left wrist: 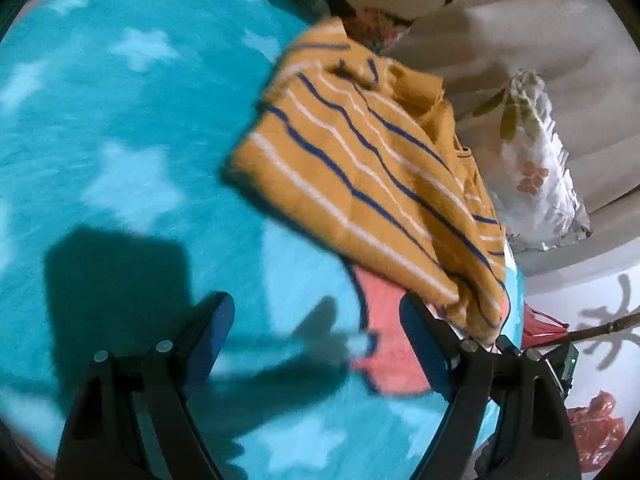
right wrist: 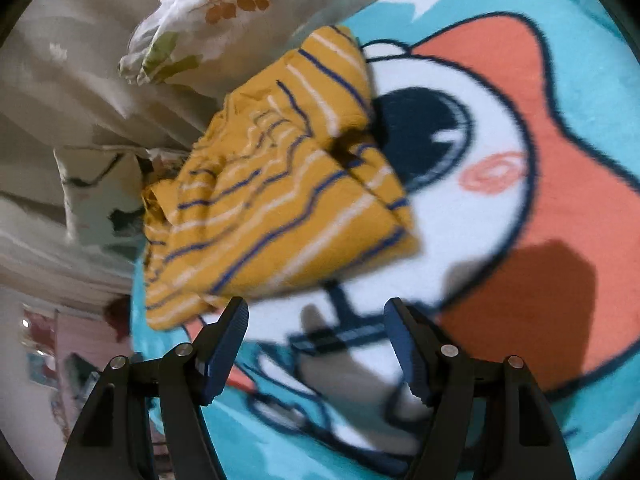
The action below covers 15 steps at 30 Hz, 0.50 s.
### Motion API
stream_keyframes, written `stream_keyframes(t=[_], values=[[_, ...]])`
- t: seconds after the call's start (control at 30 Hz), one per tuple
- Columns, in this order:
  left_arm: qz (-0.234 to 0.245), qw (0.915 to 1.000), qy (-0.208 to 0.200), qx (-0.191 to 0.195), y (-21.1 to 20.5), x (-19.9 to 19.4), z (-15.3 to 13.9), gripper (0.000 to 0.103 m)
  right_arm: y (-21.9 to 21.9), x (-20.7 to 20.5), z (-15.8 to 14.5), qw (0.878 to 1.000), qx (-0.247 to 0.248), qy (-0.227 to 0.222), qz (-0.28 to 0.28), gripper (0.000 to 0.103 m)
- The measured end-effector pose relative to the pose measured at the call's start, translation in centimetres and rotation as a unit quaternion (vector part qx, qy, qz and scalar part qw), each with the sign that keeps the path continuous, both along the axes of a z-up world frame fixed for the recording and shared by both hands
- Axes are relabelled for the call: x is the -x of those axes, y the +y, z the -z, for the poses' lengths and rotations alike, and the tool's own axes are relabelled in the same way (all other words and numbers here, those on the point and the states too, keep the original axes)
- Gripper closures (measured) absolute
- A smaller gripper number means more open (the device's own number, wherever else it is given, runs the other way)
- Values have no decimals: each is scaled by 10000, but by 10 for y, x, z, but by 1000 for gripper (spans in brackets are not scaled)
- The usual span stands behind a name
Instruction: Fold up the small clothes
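in the left wrist view, the left gripper [left wrist: 316, 320], black with blue pads, stands wide open over a fluffy turquoise blanket [left wrist: 120, 140] scattered with pale stars, and nothing lies between its fingers. its shadow falls dark on the blanket just ahead. a small mustard-yellow garment with navy and white stripes [left wrist: 360, 176] lies bunched and partly folded beyond the right-hand finger, near the blanket's edge, its lower corner just beside that finger's tip; whether the two touch is unclear. a salmon-pink patch of the blanket's print [left wrist: 384, 320] shows under that corner. past the garment sits a white pillow with leaf and flower print [left wrist: 536, 168] on beige bedding [left wrist: 520, 32].

in the right wrist view, the right gripper [right wrist: 316, 320] is likewise open and empty, above the blanket's cartoon print [right wrist: 480, 160] of a white face, a dark eye and an orange patch. the striped garment [right wrist: 276, 200] lies crumpled ahead and to the left, its near edge just beyond the left-hand fingertip, at the blanket's edge. the leaf-print pillow [right wrist: 200, 12] lies behind it.
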<state>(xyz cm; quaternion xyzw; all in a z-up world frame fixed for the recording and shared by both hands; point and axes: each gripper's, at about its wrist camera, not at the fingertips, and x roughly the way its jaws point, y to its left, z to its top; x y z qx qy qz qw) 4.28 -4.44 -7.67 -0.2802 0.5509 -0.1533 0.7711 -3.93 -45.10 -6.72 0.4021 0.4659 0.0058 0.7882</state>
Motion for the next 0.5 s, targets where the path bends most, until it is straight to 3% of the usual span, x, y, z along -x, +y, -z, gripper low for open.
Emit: stream_keyframes(t=[0.03, 0.27, 0.5], values=[[-35, 9998, -187, 55, -2, -6, -3, 9, 3, -7, 2, 10000, -35, 38, 49, 28], [191, 9981, -190, 556, -8, -72, 0, 7, 24, -43, 3, 9993, -55, -76, 360, 20], [363, 9971, -217, 634, -27, -112, 0, 6, 26, -100, 2, 9957, 309, -311, 813, 20]])
